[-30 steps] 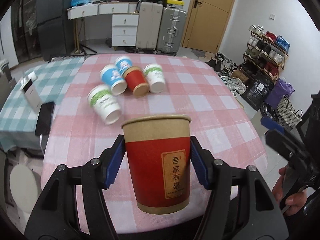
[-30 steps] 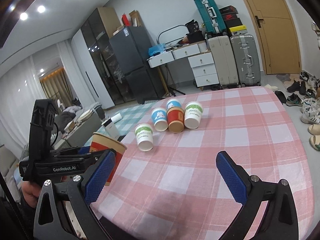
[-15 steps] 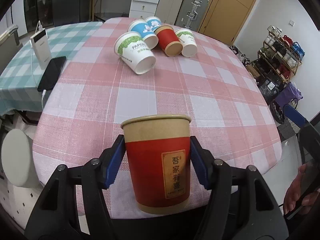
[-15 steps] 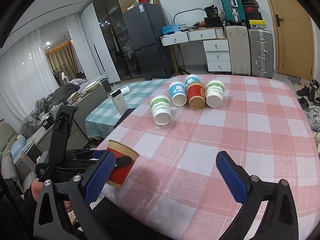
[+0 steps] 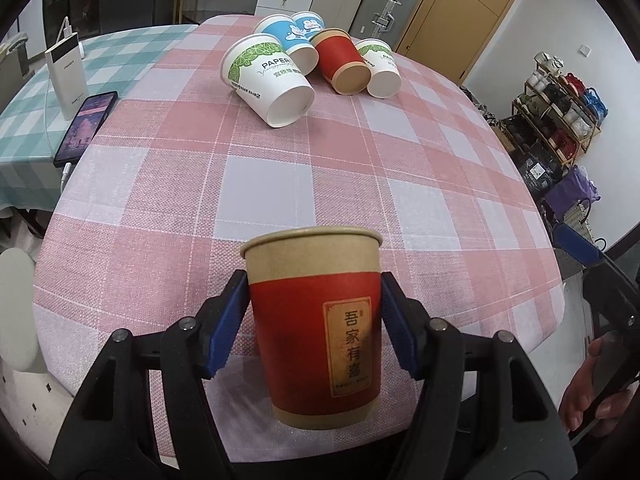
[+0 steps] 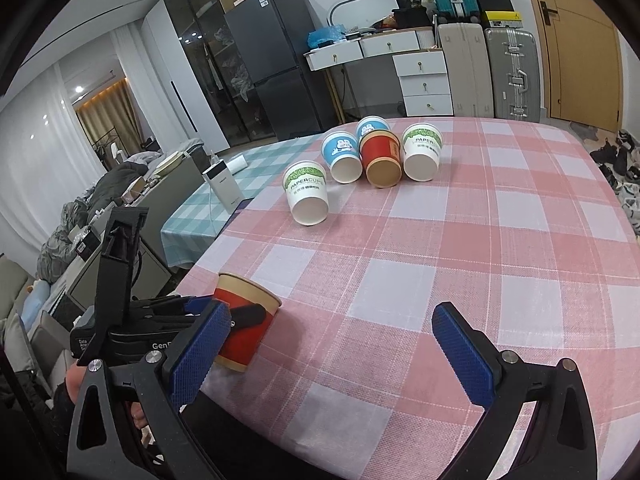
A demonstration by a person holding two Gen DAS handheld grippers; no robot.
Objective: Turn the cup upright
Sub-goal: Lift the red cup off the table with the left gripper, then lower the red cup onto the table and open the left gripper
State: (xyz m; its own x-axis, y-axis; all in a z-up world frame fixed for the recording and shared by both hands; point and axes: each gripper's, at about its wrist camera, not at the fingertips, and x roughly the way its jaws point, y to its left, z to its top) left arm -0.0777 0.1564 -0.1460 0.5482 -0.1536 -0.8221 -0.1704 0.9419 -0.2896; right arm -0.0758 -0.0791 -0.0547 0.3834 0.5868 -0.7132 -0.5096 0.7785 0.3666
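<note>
Red paper cup [image 5: 316, 328] with kraft rim and a gold label of Chinese characters, mouth up, roughly upright with a slight lean, pinched at mid-body between the blue pads [image 5: 226, 328] of the left gripper [image 5: 314, 330]. Positioned over the near edge of the pink-and-white checked table [image 5: 360, 168]; whether the base touches the cloth cannot be told. Seen from the right wrist as a tilted red cup [image 6: 244, 324] clamped in the black left gripper [image 6: 240, 320] at the table's near-left corner [image 6: 400, 280].

Right gripper [image 6: 342, 356] spread wide and holding nothing, blue pads [image 6: 464, 356] well apart above the cloth, near the cup but not touching it. Visible at the right edge of the left wrist view as a blue-tipped black frame [image 5: 576, 246], held by a hand [image 5: 584, 392].

Further back on the table, five cups lying on their sides in a cluster: a white cup with green leaf print [image 5: 268, 80] nearest, two blue cups [image 5: 286, 46] behind it, a second red cup [image 5: 342, 62] just beside them, and another white-and-green cup [image 5: 380, 66] touching the red one on its right.

Off to the left, on a teal checked cloth [image 5: 36, 120], a white power bank [image 5: 66, 76] standing upright and a dark phone [image 5: 86, 126] lying flat beside it.
</note>
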